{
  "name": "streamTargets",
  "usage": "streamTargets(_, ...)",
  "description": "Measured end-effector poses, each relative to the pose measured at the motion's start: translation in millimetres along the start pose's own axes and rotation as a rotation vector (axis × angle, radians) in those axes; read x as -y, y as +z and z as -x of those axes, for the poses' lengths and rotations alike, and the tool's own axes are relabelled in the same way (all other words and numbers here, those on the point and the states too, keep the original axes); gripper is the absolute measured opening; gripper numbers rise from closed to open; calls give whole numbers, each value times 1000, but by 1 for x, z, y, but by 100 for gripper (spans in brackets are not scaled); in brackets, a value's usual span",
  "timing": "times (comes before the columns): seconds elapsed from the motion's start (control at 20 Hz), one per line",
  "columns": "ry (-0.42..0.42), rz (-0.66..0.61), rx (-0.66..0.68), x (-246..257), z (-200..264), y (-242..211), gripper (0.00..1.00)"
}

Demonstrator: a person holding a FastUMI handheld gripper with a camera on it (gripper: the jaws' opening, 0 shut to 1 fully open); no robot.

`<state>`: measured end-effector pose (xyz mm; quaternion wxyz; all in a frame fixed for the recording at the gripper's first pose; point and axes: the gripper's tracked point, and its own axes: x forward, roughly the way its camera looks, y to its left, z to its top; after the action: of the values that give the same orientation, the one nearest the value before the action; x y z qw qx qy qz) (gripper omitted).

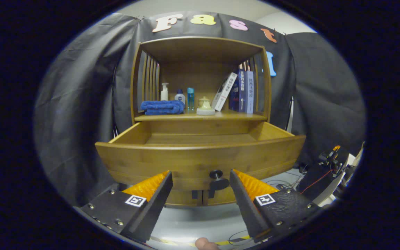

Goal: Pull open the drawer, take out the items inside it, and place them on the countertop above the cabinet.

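Gripper [200, 175] spread wide and empty, fingers apart to either side of the dark knob [216, 174], which sits just ahead, slightly nearer the right finger, touching neither. Drawer [200, 152] pulled well out from the cabinet, its front panel close before the fingertips; visible part of the drawer floor bare wood, nothing to be made out inside, though the near strip behind the front panel stays hidden. On the countertop [200, 117] above: a folded blue towel [162, 107] toward the left edge, small bottles [179, 95] behind it, a pale lidded pot [205, 107] near the middle, books [240, 91] leaning at the right edge. Judged as the check-and-reach stage: best to lift up over the front panel's top edge and tilt down to see the hidden near strip before reaching in. Open room along the countertop's front edge between pot and books. Worth minding: the panel's top edge, the drawer's side walls and the shelf roof overhead.
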<state>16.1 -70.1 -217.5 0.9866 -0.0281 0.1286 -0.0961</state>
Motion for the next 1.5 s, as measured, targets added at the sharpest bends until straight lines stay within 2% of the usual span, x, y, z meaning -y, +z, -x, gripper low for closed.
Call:
streamTargets(0.3, 11, -29, -45, 0, -24, -27, 99)
streamTargets(0.75, -90, 20, 43, 3, -34, -25, 98)
streamTargets(1.5, -24, -23, 78, 2, -66, -11, 98)
